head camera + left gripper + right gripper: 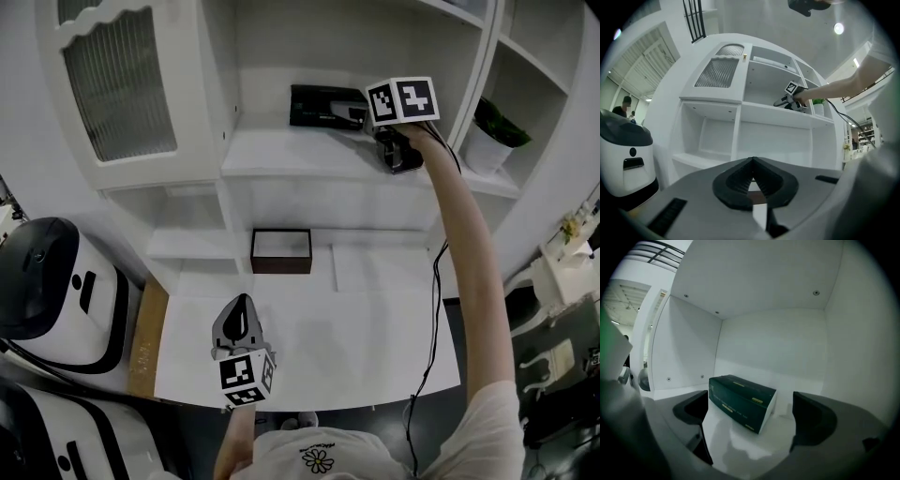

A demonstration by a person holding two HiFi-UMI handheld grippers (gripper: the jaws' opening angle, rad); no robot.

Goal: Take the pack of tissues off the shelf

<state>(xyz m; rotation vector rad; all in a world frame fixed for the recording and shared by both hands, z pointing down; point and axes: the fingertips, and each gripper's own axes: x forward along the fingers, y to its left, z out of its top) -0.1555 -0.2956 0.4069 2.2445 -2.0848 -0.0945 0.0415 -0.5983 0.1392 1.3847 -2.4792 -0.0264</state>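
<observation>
Both empty | right gripper jaws wide apart, tissue pack just ahead between them, angled | push in, square up, then close | left gripper jaws together

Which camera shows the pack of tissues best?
Right gripper view: the pack of tissues fills the centre, ahead of the right gripper's open jaws. Head view shows it small, partly behind that gripper. Left gripper view: too distant to make out.
</observation>
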